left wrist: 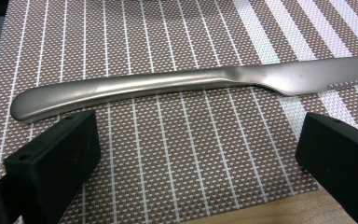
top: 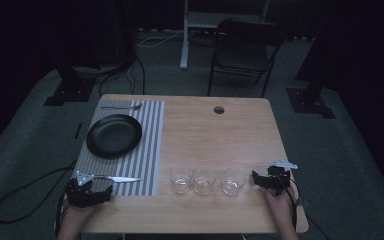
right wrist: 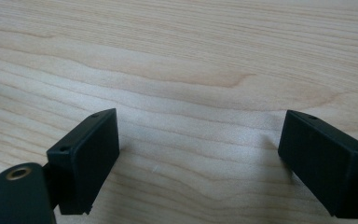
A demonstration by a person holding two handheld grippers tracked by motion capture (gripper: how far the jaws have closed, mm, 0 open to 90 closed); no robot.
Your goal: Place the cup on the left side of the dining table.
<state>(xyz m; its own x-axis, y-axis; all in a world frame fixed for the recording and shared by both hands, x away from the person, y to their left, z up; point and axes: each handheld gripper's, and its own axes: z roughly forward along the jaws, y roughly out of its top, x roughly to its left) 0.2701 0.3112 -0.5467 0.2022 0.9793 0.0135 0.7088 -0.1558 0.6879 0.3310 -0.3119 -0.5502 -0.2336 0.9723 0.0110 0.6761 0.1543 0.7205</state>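
Left gripper [left wrist: 196, 154] jaws wide, nothing held; table knife [left wrist: 191, 86] lies flat on the striped placemat [left wrist: 168, 154] just beyond the pads, below the black plate [top: 114, 135]. Right gripper [right wrist: 200, 158] jaws wide over bare wooden table [right wrist: 177, 56], beside 3 glasses [top: 203, 181].

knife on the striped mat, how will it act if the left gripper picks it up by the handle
The knife looks like solid brushed metal, so probably stiff. Its smooth rounded handle may slip between the fingers. It lies flat on the placemat, so getting under it could be awkward.
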